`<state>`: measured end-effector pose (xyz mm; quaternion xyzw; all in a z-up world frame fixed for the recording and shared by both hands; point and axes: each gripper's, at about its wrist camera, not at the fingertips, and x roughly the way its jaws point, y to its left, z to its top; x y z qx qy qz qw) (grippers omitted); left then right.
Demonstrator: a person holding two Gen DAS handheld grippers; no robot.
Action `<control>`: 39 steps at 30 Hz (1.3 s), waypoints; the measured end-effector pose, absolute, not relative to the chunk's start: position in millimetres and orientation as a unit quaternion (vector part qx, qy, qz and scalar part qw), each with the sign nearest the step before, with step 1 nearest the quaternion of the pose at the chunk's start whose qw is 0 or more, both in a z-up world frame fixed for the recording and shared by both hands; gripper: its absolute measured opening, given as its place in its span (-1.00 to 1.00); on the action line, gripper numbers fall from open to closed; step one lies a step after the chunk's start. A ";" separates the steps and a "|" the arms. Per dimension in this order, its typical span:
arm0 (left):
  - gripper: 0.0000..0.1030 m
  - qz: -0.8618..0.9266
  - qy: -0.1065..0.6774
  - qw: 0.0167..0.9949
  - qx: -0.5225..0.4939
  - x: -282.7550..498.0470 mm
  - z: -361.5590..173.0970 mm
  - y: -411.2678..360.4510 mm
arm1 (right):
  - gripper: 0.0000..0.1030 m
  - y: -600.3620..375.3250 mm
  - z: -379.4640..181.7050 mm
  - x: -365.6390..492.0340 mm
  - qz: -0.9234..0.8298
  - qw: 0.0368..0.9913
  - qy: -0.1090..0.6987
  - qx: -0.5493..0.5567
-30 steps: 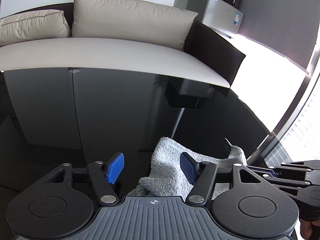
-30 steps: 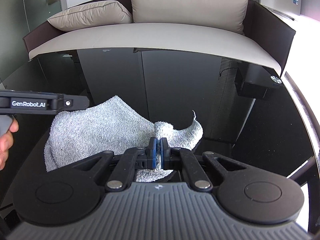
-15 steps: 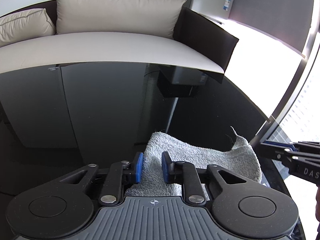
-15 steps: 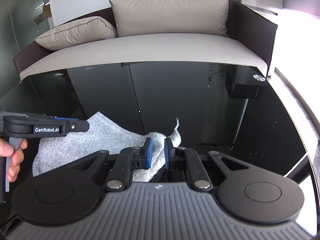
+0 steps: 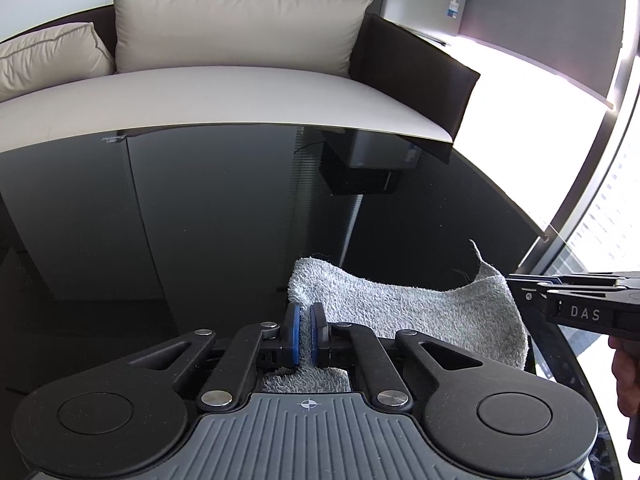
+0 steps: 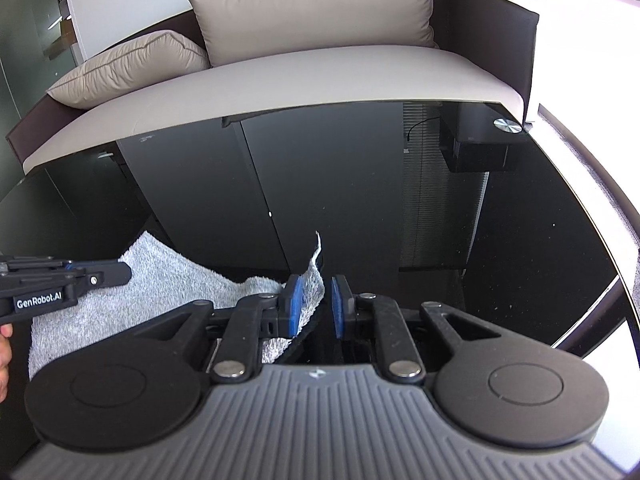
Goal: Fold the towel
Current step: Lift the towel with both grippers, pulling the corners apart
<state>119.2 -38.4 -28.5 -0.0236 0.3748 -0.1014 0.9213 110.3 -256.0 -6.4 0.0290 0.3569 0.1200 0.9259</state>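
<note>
A grey terry towel (image 5: 412, 312) lies partly folded on the black glass table (image 5: 200, 220), with one corner sticking up at its right end. My left gripper (image 5: 305, 334) is shut on the towel's left corner. In the right wrist view the towel (image 6: 168, 280) lies to the left, and its raised corner stands between the pads of my right gripper (image 6: 317, 307), which is open with a clear gap. The right gripper also shows from the side in the left wrist view (image 5: 516, 280), and the left gripper in the right wrist view (image 6: 126, 273).
A beige sofa (image 5: 224, 92) with cushions runs along the table's far edge. A dark box (image 6: 480, 152) shows through the glass at the far right. The table's curved right edge (image 6: 600, 216) borders a bright floor.
My left gripper has closed onto the towel's left corner. My right gripper has opened and let go of the right corner. The towel has spread out flatter between them.
</note>
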 end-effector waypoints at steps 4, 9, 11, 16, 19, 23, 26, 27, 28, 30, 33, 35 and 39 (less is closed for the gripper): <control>-0.91 -0.093 0.374 0.922 -0.017 116.8 -27.4 -36.8 | -0.67 -251.4 -11.7 111.0 0.122 0.927 0.354 0.016; -0.92 -0.091 0.373 0.923 -0.014 113.4 -25.5 -34.9 | -0.83 -241.3 -13.6 107.3 0.118 0.931 0.344 -0.021; -0.93 -0.087 0.369 0.925 -0.015 111.3 -23.9 -32.0 | -0.92 -240.7 -11.6 105.9 0.117 0.933 0.339 -0.023; -0.93 -0.079 0.353 0.932 -0.022 105.6 -14.7 -27.2 | -0.93 -242.6 3.3 98.1 0.116 0.945 0.307 -0.008; -0.93 -0.071 0.336 0.939 -0.025 98.4 -3.6 -23.4 | -0.93 -245.3 16.7 92.1 0.117 0.953 0.280 0.007; -0.93 -0.060 0.303 0.951 -0.028 86.8 15.6 -19.1 | -0.93 -248.3 38.1 82.9 0.121 0.962 0.244 0.023; -0.93 -0.052 0.278 0.959 -0.029 77.5 29.7 -17.2 | -0.93 -248.9 56.2 74.3 0.126 0.968 0.216 0.034; -0.93 -0.050 0.270 0.961 -0.029 74.4 34.3 -17.0 | -0.93 -248.6 61.5 71.7 0.128 0.969 0.209 0.035; -0.93 -0.048 0.262 0.963 -0.028 71.4 39.1 -16.9 | -0.93 -248.1 66.4 69.3 0.130 0.970 0.202 0.037; -0.93 -0.047 0.248 0.967 -0.025 65.7 49.2 -17.3 | -0.93 -247.2 75.7 64.4 0.134 0.972 0.189 0.039; -0.93 -0.047 0.229 0.972 -0.022 59.5 62.8 -17.7 | -0.94 -247.1 89.7 55.8 0.139 0.975 0.171 0.040; -0.93 -0.045 0.216 0.975 -0.020 52.8 73.4 -18.1 | -0.94 -247.9 100.9 48.8 0.142 0.976 0.157 0.042; -0.93 -0.044 0.196 0.979 -0.015 41.8 93.2 -23.9 | -0.94 -247.9 123.6 34.3 0.151 0.979 0.132 0.045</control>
